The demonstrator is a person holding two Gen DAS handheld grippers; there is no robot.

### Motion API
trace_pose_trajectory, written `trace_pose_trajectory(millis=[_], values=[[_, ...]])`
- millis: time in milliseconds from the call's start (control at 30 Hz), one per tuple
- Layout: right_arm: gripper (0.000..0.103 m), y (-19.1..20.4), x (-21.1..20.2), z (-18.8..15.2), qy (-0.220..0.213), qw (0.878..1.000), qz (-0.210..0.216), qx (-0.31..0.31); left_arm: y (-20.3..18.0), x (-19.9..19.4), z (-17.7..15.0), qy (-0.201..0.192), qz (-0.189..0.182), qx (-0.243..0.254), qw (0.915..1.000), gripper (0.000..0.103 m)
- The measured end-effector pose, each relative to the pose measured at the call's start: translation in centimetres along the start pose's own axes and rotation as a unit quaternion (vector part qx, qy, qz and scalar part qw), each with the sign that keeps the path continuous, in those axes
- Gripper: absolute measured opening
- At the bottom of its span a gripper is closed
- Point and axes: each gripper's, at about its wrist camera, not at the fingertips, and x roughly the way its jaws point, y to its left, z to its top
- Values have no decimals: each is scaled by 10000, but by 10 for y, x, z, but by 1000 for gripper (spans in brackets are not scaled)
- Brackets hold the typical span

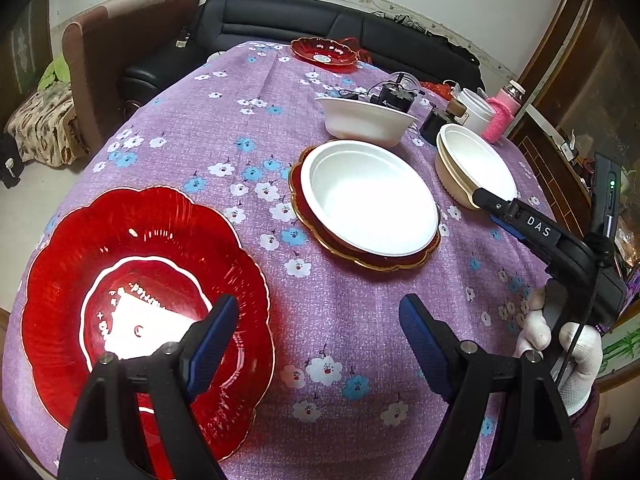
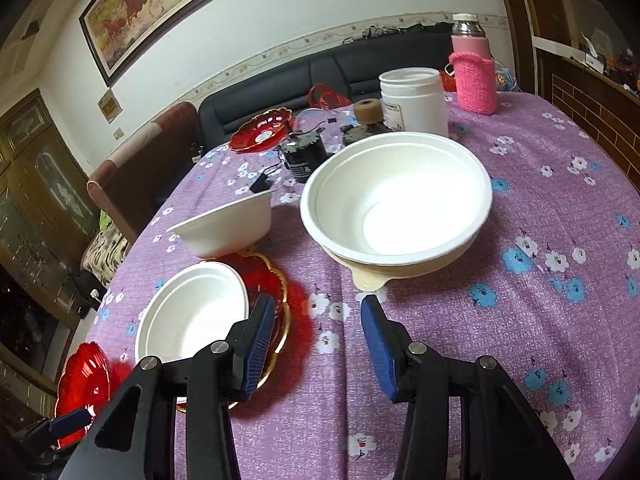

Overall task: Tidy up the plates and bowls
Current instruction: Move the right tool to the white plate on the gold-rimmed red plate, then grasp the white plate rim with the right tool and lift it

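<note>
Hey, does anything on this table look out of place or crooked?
Yes: a white bowl sits inside the gold-rimmed red plate, and another white bowl sits off-centre on a cream bowl. Nothing looks spilled or broken.

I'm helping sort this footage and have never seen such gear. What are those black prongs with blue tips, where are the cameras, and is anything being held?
A person holds two hand-held grippers, each with a fisheye camera looking along its fingers. The left gripper is open over a red glass plate, holding nothing. The right gripper, in a white-gloved hand, is also open and empty, nearing the tab of a cream bowl with a white bowl nested inside. On the purple floral tablecloth also sit another white bowl on a gold-rimmed red plate and a further white bowl.
</note>
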Motion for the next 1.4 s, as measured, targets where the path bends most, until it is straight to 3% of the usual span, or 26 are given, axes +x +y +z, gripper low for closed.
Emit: trace_pose_trajectory(millis=[633,900,1000,1200,1400], values=[[49,-9,5,-4,88,9999,-127,41,4,3,3,3,14,-112,9999,82],[49,-31,2,0,26,9987,-18,510,20,-7,40,-368,255,-405,9982,82],[49,-31,5,-2,68,9980,173,605,23,1,60,-352,283,-541,9975,82],[49,-4,9,-3,98,9938,1016,446,27,42,86,50,90,-798,9968,82],[49,14,28,-13,352,9908,1283,266,23,81,96,398,52,-874,9954,81]])
